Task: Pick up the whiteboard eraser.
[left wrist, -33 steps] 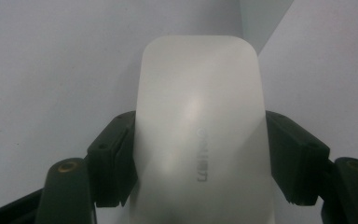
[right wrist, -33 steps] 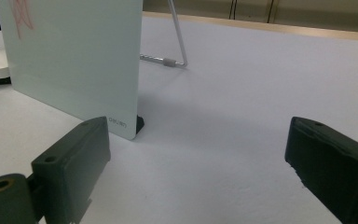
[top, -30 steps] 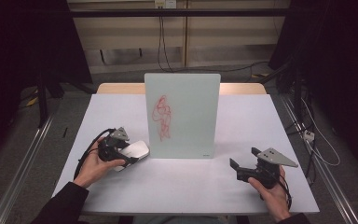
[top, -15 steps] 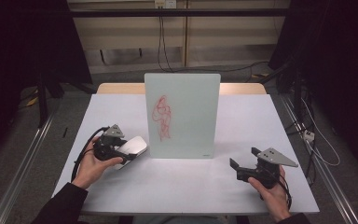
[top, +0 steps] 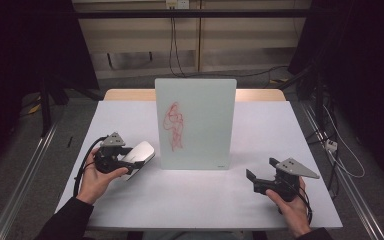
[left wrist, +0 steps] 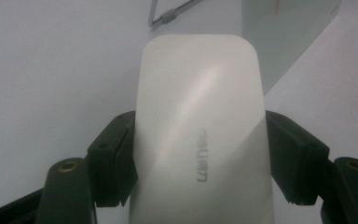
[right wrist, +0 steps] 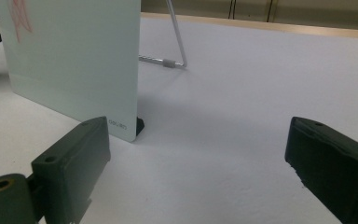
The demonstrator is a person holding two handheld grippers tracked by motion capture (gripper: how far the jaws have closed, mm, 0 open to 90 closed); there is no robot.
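The left gripper (top: 130,162) pinched a white eraser (left wrist: 200,135) by its sides, holding it near the table's (top: 200,195) left edge, just left of the upright whiteboard (top: 196,122) with red scribbles. The right gripper (top: 260,180) rested near the board's right corner, its jaws spread wide with nothing between them.

Left hand-held gripper (top: 130,161) clamped; right hand-held gripper (top: 262,175) jaws apart.

One board (top: 195,123), one eraser (top: 138,155), two tongs (top: 122,161).
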